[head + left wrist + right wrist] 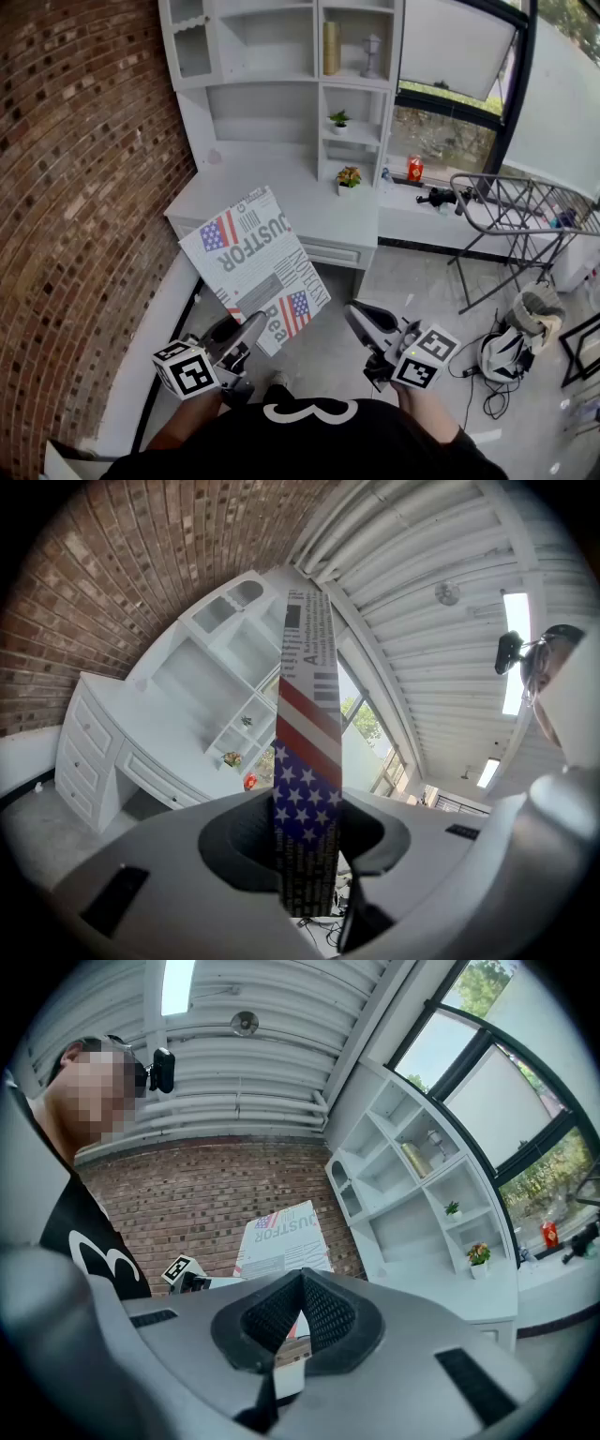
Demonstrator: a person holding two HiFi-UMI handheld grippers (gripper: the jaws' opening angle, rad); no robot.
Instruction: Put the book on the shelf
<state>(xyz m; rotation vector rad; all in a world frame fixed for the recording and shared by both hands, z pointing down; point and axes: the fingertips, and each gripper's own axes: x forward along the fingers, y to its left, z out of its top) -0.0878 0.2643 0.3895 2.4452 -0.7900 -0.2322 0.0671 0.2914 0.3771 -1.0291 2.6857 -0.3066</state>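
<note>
At the far left, 9 o'clock in the head view, the brick wall [75,187] curves past; nothing to do there.

Left gripper [256,328] at 7 o'clock. Its jaws are clamped on the book [255,267], biting one lower corner on the flag print. In the left gripper view the cover stands edge-on between the pads [281,832], rising straight up the frame. My read: the corner bite leaves most of the cover free to slide into a bay, at the cost of leverage, so the book may sag or swing.

The book hangs in the air, tilted, in front of the desk [272,202] and not touching it.

Shelf unit [267,42] at 12 o'clock, well beyond the book. The wide bays look empty; the narrow right column holds a gold vase [331,47] and two small plants [339,119]. I judge a wide bay the likely target.

Right gripper [361,321] at 5 o'clock, jaws together on nothing, held low and clear, free, I'd guess, to steady the cover.

Drying rack [525,202] at 3 o'clock, out of the path.
</note>
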